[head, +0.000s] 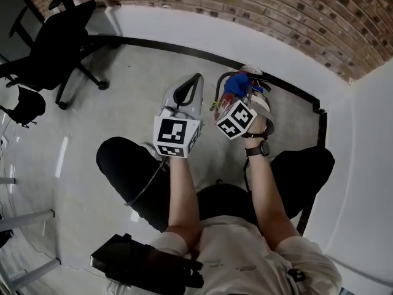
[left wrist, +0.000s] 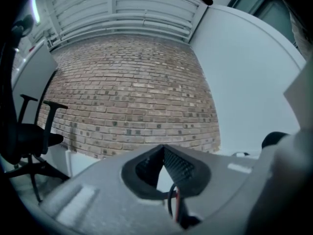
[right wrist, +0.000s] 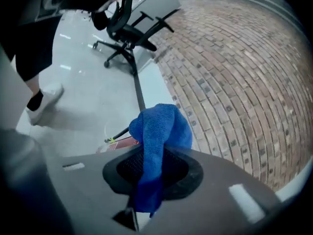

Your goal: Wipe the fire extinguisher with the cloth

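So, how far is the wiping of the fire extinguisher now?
Done: the blue microfibre cloth is clamped in the right hand-held gripper. In hand: that cloth is held close to the red fire extinguisher; contact cannot be confirmed. Left: the wiping itself, it seems. The left hand-held gripper is shut and empty.

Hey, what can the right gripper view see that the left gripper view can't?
Only the right gripper view: the blue cloth pinched in the right gripper, a red sliver of the fire extinguisher beneath it, and a person's white shoe. Only the left gripper view: the left gripper, jaws together on nothing. Both: the brick wall and a black office chair.
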A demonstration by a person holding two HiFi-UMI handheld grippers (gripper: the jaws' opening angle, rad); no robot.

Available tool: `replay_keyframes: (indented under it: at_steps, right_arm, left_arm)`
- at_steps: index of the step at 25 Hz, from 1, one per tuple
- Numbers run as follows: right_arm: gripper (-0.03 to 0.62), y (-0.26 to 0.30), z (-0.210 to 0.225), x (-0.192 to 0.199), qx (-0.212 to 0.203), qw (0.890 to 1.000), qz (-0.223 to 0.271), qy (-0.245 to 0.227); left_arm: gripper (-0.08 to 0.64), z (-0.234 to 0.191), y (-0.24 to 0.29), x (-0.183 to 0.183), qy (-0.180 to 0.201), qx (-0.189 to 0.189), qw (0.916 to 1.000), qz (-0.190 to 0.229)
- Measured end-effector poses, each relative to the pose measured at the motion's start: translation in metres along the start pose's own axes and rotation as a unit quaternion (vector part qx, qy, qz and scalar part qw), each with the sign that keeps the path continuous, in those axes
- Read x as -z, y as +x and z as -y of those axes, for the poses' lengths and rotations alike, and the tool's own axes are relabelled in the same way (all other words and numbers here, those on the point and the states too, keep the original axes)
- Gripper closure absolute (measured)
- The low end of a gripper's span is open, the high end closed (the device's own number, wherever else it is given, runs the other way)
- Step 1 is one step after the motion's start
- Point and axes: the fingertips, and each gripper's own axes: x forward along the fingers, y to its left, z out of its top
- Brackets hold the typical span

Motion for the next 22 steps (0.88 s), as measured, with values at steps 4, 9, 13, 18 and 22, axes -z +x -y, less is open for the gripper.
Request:
replay_keyframes:
  at_steps: [4, 9, 13, 18, 22]
  right_arm:
    - [0.52, 0.028, -0.006, -0.021, 0.005, 0.999, -0.028, -0.017]
    - [0.52, 0.055, -0.035, -0.049, -0.022, 0.997, -0.038, -0.056]
    - [0.52, 0.09, -0.114, -0.024, -0.051, 0.992, -0.07, -0.094]
    - [0.518, 0.146, -0.191, 0.021, -0.034, 0.994, -0.086, -0.06]
    - [0.518, 0.177, -0.23, 0.038, -0.036, 0.994, -0.1, -0.014]
  left_arm:
    - [0.558, -0.035, 0.006, 0.01, -0.007, -0.02, 0.9998, 0.001]
    - [0.558, -0.066, 0.006, 0.029, -0.021, -0.043, 0.9989, -0.005]
    - [0.558, -0.082, 0.004, 0.049, -0.037, -0.059, 0.9973, -0.025]
    - [0.558, -0.091, 0.006, 0.074, -0.051, -0.061, 0.9958, -0.046]
    - [0.558, -0.093, 0.012, 0.095, -0.057, -0.063, 0.9942, -0.065]
